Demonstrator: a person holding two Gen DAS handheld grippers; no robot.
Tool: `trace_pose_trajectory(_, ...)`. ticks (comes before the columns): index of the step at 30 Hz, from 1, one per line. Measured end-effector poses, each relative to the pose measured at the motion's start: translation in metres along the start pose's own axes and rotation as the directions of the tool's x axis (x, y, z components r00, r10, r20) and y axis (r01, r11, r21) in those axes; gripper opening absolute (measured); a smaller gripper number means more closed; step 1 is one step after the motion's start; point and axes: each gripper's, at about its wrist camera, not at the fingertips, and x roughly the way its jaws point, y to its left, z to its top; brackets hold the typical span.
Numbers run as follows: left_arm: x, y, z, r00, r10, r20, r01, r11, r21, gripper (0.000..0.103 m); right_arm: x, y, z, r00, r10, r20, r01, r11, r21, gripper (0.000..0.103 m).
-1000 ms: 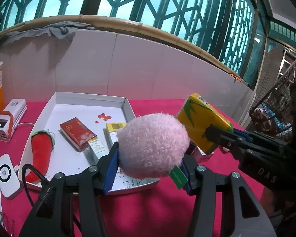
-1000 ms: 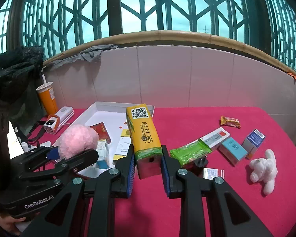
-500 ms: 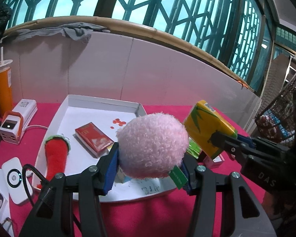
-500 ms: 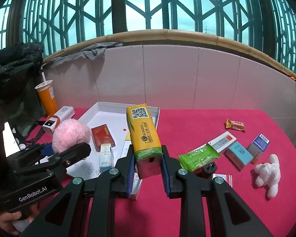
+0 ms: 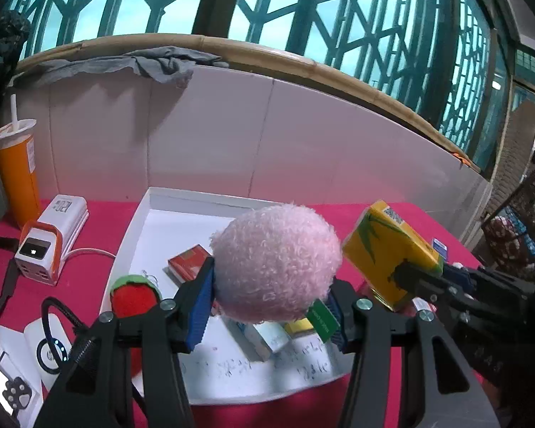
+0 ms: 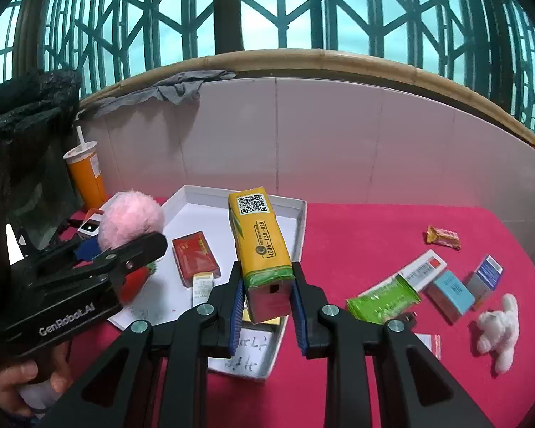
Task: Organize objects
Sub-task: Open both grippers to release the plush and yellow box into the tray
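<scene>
My left gripper [image 5: 269,306] is shut on a fluffy pink plush ball [image 5: 276,262], held above the near part of the white tray [image 5: 182,196]. My right gripper [image 6: 267,296] is shut on a yellow carton [image 6: 260,239] with a green band and a QR code, hanging over the tray's [image 6: 296,228] right side. The same carton [image 5: 388,249] shows at the right of the left wrist view, the pink ball [image 6: 130,215] at the left of the right wrist view. In the tray lie a red box [image 6: 194,255], a red plush chilli [image 5: 133,294] and small white boxes [image 5: 264,337].
On the red cloth to the right lie a green packet [image 6: 383,301], a white-red box [image 6: 422,269], blue boxes [image 6: 453,290], a snack wrapper [image 6: 442,237] and a white plush toy [image 6: 499,328]. An orange cup [image 5: 16,174], a charger [image 5: 50,235] and devices sit left. A tiled wall stands behind.
Both grippers have carried their loads leftward over the tray; the tray's contents now sit lower and closer beneath them. Neither grip has changed.
</scene>
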Motion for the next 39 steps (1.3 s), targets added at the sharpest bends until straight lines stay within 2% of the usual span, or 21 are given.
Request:
trace_pose_trajectory(4, 0.006, 0.010, 0.007, 1.000, 0.005, -0.003, -0.005, 1.000, -0.020, 0.053, 0.009, 0.004, 0.007, 1.000, -0.009, -0.006, 0.009, 1.000, -0.013, 0.026)
trace_pose_trajectory(8, 0.022, 0.030, 0.017, 0.999, -0.041, -0.033, 0.038, 0.995, -0.091, 0.053, 0.022, 0.005, 0.012, 1.000, -0.021, -0.018, 0.021, 1.000, -0.004, 0.026)
trace_pose_trajectory(15, 0.045, 0.039, 0.029, 0.998, 0.000, -0.059, -0.006, 0.996, -0.088, 0.053, 0.050, 0.006, 0.018, 0.998, -0.037, -0.048, 0.038, 0.999, 0.006, 0.026)
trace_pose_trajectory(19, 0.059, 0.040, 0.033, 0.997, 0.000, -0.074, -0.007, 0.996, -0.093, 0.054, 0.074, 0.009, 0.022, 0.996, -0.043, -0.083, 0.044, 0.999, 0.013, 0.026)
trace_pose_trajectory(26, 0.074, 0.051, 0.024, 0.994, 0.028, -0.103, -0.041, 0.992, -0.119, 0.055, 0.120, 0.014, 0.016, 0.987, -0.044, -0.157, 0.049, 0.998, 0.033, 0.026)
trace_pose_trajectory(29, 0.074, 0.058, 0.022, 0.993, 0.054, -0.100, -0.068, 0.988, -0.137, 0.060, 0.132, 0.019, 0.014, 0.987, -0.036, -0.157, 0.043, 0.998, 0.038, 0.028)
trace_pose_trajectory(30, 0.074, 0.060, 0.022, 0.993, 0.058, -0.100, -0.072, 0.987, -0.146, 0.065, 0.136, 0.021, 0.014, 0.988, -0.026, -0.155, 0.033, 0.999, 0.039, 0.028)
trace_pose_trajectory(31, 0.073, 0.062, 0.023, 0.994, 0.061, -0.096, -0.075, 0.985, -0.153, 0.075, 0.138, 0.022, 0.014, 0.988, -0.016, -0.152, 0.023, 0.999, 0.043, 0.028)
trace_pose_trajectory(32, 0.071, 0.062, 0.024, 0.994, 0.070, -0.088, -0.083, 0.984, -0.157, 0.083, 0.140, 0.024, 0.014, 0.989, -0.007, -0.147, 0.014, 0.999, 0.046, 0.034)
trace_pose_trajectory(33, 0.068, 0.062, 0.024, 0.993, 0.089, -0.074, -0.100, 0.983, -0.157, 0.097, 0.141, 0.025, 0.014, 0.989, 0.003, -0.148, 0.004, 0.999, 0.045, 0.055)
trace_pose_trajectory(34, 0.065, 0.061, 0.025, 0.993, 0.107, -0.059, -0.115, 0.981, -0.155, 0.103, 0.141, 0.026, 0.014, 0.989, 0.013, -0.149, -0.006, 0.999, 0.047, 0.067)
trace_pose_trajectory(35, 0.060, 0.059, 0.026, 0.991, 0.128, -0.040, -0.133, 0.980, -0.147, 0.103, 0.139, 0.026, 0.013, 0.989, 0.026, -0.144, -0.018, 0.998, 0.055, 0.087)
trace_pose_trajectory(36, 0.058, 0.057, 0.026, 0.990, 0.139, -0.033, -0.143, 0.980, -0.141, 0.103, 0.136, 0.025, 0.013, 0.990, 0.031, -0.136, -0.022, 0.998, 0.062, 0.093)
trace_pose_trajectory(39, 0.053, 0.053, 0.027, 0.987, 0.157, -0.023, -0.158, 0.978, -0.139, 0.103, 0.121, 0.019, 0.013, 0.994, 0.024, -0.103, -0.017, 0.997, 0.076, 0.093)
